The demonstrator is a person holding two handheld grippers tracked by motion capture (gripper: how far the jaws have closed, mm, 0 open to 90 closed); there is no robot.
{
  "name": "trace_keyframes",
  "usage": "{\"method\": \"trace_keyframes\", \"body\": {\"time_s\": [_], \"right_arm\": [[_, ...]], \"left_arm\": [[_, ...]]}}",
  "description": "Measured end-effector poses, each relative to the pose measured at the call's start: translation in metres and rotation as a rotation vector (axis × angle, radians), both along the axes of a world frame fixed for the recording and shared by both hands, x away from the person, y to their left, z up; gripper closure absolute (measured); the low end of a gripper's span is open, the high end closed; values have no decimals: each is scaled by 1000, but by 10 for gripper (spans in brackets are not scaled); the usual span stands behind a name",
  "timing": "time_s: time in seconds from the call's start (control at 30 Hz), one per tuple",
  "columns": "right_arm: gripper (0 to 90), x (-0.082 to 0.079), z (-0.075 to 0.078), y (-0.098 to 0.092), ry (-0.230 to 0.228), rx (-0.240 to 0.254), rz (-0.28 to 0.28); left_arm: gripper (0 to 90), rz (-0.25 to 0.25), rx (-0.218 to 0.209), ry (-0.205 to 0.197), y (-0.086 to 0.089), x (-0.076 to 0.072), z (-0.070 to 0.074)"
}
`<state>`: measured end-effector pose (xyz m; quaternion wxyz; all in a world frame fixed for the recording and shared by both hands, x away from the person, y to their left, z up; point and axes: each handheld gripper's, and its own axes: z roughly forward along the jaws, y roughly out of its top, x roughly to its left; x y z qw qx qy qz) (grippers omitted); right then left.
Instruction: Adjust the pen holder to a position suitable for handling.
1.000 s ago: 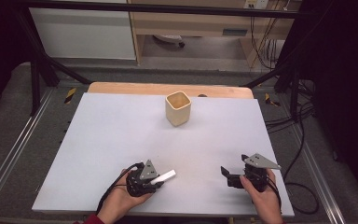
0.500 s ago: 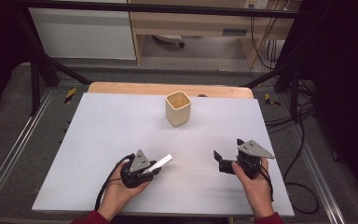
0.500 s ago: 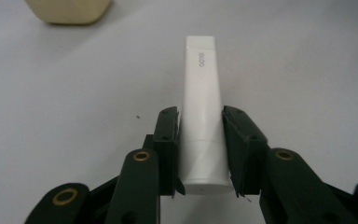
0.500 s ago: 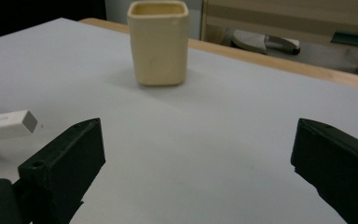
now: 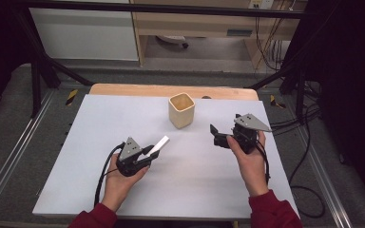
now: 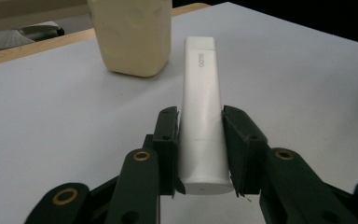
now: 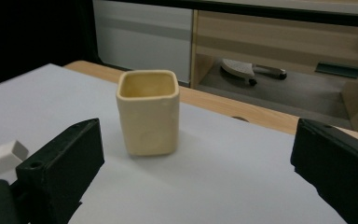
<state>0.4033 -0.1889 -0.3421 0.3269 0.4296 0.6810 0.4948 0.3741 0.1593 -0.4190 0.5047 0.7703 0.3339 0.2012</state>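
You are working in a lab or test room set up for recording, not a home. The worktop (image 5: 180, 156) in front of you is a wooden board under a plain pale sheet, and black metal frame bars (image 5: 43, 71) stand at its left and right corners. Grey carpet (image 5: 9, 123) with metal floor rails (image 5: 4, 166) runs along both sides of the worktop. To its right, black cables (image 5: 309, 142) trail across the floor. Beyond its far edge stand a white cabinet (image 5: 85, 33) and a light wooden shelf unit (image 5: 195, 23), with more cables hanging there.
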Motion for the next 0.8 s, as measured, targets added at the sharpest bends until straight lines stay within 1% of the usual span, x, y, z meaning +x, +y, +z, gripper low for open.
{"method": "trace_keyframes", "body": {"time_s": [0.07, 0.17, 0.23, 0.27, 0.33, 0.4, 0.5, 0.6, 0.67, 0.7, 0.8], "right_arm": [[29, 4, 3, 5, 1, 39, -1], [29, 4, 0, 14, 6, 65, -4], [28, 0, -6, 20, 11, 54, 3], [28, -3, -9, 21, 12, 58, 6], [35, -7, -16, 23, 13, 72, 10], [37, -11, -23, 27, 23, 80, 20], [30, -14, -31, 35, 56, 118, 47], [27, -17, -34, 46, 69, 124, 75], [25, -20, -36, 57, 77, 117, 107], [25, -20, -36, 57, 77, 117, 107], [24, -23, -37, 64, 79, 108, 132]], "left_arm": [[671, 0, -9, -4, 0, -3, -2], [671, -4, -7, -19, -1, -10, -5], [671, 0, -11, -29, -1, -13, -5], [671, 2, -9, -34, -1, -14, -5], [672, 9, -17, -46, 0, -15, -4], [671, 18, -32, -57, 3, -16, -2], [671, 28, -49, -71, 5, -17, 1], [671, 33, -60, -75, 4, -18, 0], [671, 31, -56, -76, 2, -18, 0], [671, 30, -56, -78, 2, -18, -1], [671, 23, -50, -76, 0, -18, -2]]}}
